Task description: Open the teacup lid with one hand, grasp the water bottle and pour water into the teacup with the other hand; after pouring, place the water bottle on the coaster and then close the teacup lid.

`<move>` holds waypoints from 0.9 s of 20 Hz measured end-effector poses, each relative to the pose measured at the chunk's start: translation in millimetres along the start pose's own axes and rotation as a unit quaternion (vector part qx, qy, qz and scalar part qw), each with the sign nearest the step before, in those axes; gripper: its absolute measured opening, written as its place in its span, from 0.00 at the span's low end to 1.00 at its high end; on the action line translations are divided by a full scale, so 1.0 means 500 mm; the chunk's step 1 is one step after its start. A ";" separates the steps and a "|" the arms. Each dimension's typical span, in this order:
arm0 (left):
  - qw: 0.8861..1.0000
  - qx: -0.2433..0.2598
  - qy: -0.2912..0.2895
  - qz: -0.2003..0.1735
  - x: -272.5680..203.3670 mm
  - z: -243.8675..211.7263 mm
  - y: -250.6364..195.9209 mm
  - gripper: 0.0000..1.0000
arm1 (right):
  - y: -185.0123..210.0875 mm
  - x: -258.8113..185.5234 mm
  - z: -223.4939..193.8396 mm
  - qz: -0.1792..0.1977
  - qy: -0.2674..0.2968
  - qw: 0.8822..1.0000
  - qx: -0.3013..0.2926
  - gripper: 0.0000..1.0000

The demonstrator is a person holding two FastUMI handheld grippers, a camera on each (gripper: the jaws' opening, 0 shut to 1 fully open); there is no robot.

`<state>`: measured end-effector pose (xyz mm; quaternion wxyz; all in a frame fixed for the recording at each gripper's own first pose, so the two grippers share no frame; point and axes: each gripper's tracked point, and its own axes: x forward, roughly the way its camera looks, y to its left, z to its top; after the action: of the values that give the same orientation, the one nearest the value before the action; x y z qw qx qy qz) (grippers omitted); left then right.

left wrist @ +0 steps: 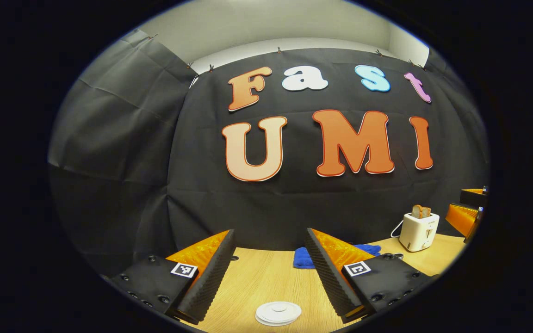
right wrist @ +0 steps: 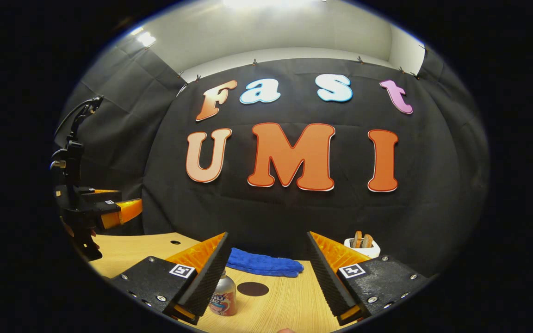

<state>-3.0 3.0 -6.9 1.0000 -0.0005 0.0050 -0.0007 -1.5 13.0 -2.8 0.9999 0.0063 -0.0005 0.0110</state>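
In the left gripper view the white round teacup lid (left wrist: 278, 312) sits low on the wooden table, just below and between the fingers of my left gripper (left wrist: 271, 277), which stands open above it with nothing held. In the right gripper view a small water bottle (right wrist: 223, 297) with a colourful label stands upright on the table beside my right gripper's left finger. A dark round coaster (right wrist: 253, 289) lies flat just right of the bottle. My right gripper (right wrist: 269, 280) is open and empty. The left gripper (right wrist: 109, 210) also shows at the far left of this view.
A blue cloth (right wrist: 264, 264) lies at the back of the table by the booth wall, also seen as the blue cloth (left wrist: 304, 257). A white toaster (left wrist: 418, 230) with bread slices stands at the right. The other gripper (left wrist: 467, 215) shows at the right edge.
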 end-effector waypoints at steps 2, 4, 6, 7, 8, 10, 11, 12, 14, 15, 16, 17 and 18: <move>1.000 0.000 0.002 -0.001 0.001 -0.004 0.000 0.99 | 0.002 -0.001 -0.003 0.001 0.001 1.000 0.000 0.97; 1.000 -0.001 0.006 -0.004 0.000 -0.012 -0.003 0.99 | 0.009 0.000 -0.009 0.004 0.004 1.000 0.000 0.97; 1.000 -0.006 0.008 -0.020 -0.003 -0.019 -0.017 0.99 | 0.015 0.000 -0.023 0.009 0.009 1.000 0.001 0.98; 1.000 -0.007 0.012 -0.027 -0.003 -0.028 -0.022 0.99 | 0.019 0.000 -0.031 0.013 0.014 1.000 0.001 0.98; 0.999 -0.005 0.016 -0.029 -0.002 -0.036 -0.024 1.00 | 0.024 0.000 -0.045 0.018 0.022 1.000 0.003 0.98; 0.999 0.001 0.026 -0.032 -0.004 -0.054 -0.026 0.99 | 0.037 0.001 -0.069 0.028 0.035 0.999 0.008 0.98; 0.999 0.004 0.031 -0.034 -0.005 -0.065 -0.029 0.99 | 0.046 -0.002 -0.080 0.033 0.042 0.998 0.012 0.98; 0.999 0.006 0.036 -0.038 -0.006 -0.074 -0.033 0.99 | 0.052 -0.003 -0.091 0.038 0.048 0.998 0.015 0.98; 0.998 0.005 0.044 -0.038 -0.010 -0.091 -0.033 1.00 | 0.065 -0.003 -0.119 0.047 0.063 0.997 0.019 0.98; 0.998 0.000 0.049 -0.041 -0.012 -0.098 -0.036 1.00 | 0.071 -0.003 -0.131 0.051 0.071 0.996 0.020 0.98; 0.998 -0.006 0.053 -0.045 -0.015 -0.107 -0.040 1.00 | 0.076 -0.003 -0.146 0.053 0.080 0.995 0.021 0.98; 0.997 -0.010 0.060 -0.049 -0.015 -0.120 -0.042 0.96 | 0.080 -0.002 -0.158 0.055 0.087 0.994 0.021 0.98; 0.996 -0.007 0.069 -0.049 -0.017 -0.134 -0.042 0.93 | 0.086 -0.001 -0.170 0.058 0.094 0.994 0.022 0.98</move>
<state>-12.4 -18.1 -74.0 0.9960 -0.0082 0.0741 -0.0498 -3.0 57.0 -87.0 0.9928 0.0275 0.0934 0.0695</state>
